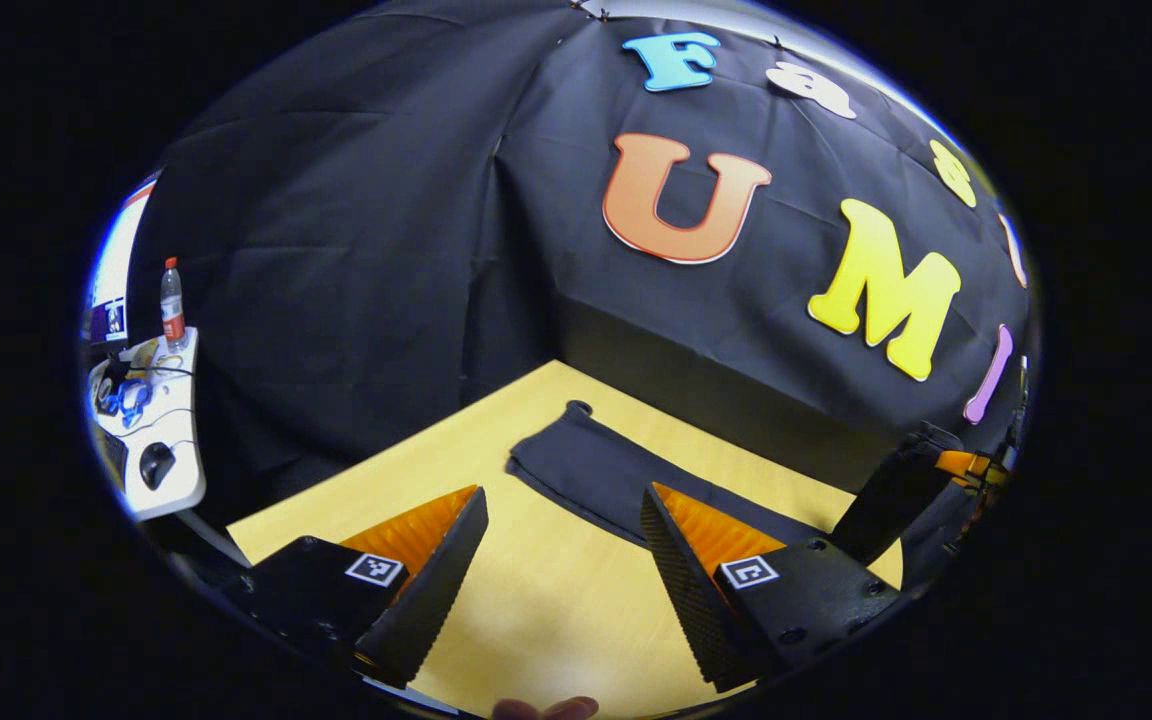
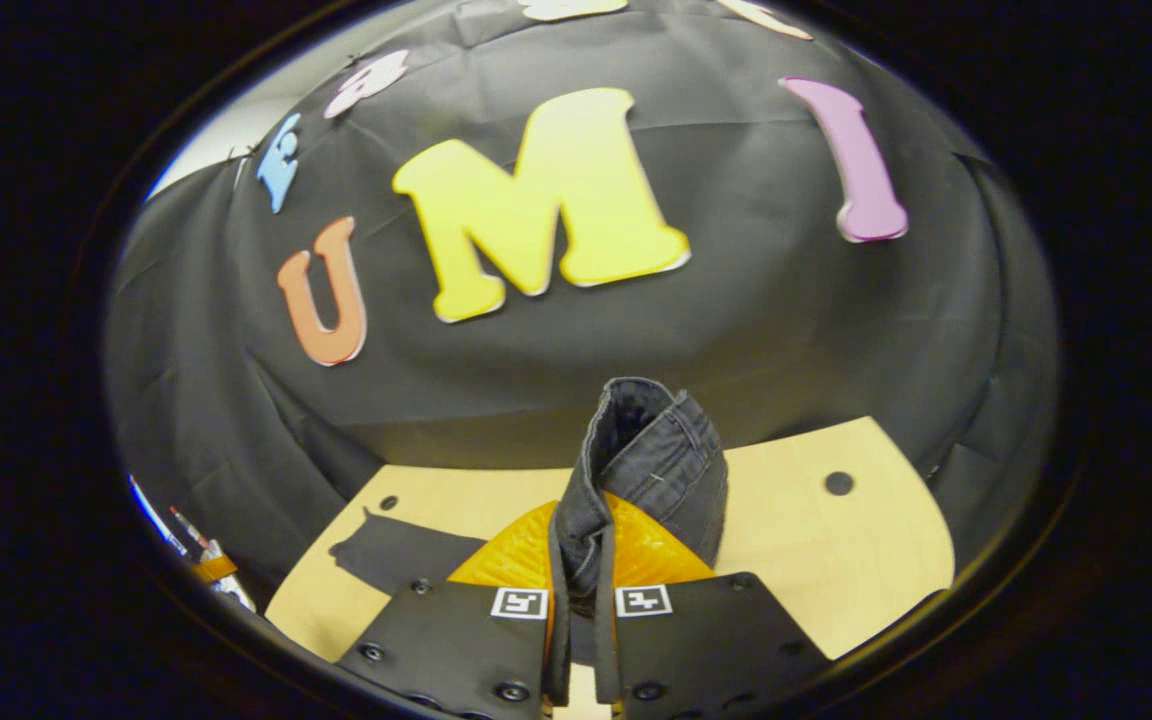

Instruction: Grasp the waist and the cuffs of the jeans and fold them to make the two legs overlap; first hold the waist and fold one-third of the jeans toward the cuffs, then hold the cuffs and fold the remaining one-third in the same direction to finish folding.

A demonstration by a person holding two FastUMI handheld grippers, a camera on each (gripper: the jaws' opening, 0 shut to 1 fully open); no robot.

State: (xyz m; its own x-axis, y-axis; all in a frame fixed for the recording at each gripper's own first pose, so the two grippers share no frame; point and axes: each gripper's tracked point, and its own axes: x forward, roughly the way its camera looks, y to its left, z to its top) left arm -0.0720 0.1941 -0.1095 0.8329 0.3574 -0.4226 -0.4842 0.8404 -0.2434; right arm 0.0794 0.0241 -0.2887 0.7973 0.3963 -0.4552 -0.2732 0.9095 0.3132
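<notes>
The jeans (image 1: 596, 470) lie on the wooden counter (image 1: 536, 600), dark and laid out long. In the left gripper view the leg end lies flat toward the far corner of the counter, and the cloth runs from there to the right, where it lifts off the surface up to the right hand-held gripper (image 1: 921, 470) at the edge of the view. In the right gripper view a bunched, thick fold of the jeans (image 2: 651, 460), with stitched seams showing, stands up between that hand-held gripper's (image 2: 581, 575) two fingers, which are drawn together and press on the cloth from both sides. The flat part of the jeans shows lower left in this view, lying on the counter (image 2: 816, 560), and a small dark round hole (image 2: 839, 483) sits in the counter's top to the right.

The left hand-held gripper (image 1: 561, 545) hovers over bare counter just short of the jeans, its fingers spread wide apart with nothing between them. A fingertip (image 1: 546, 708) shows at the bottom edge of that view.

Off to the left, beyond the counter, a white side table (image 1: 171, 480) carries a computer mouse (image 1: 156, 462), some cables and a plastic bottle (image 1: 172, 305) standing upright.
</notes>
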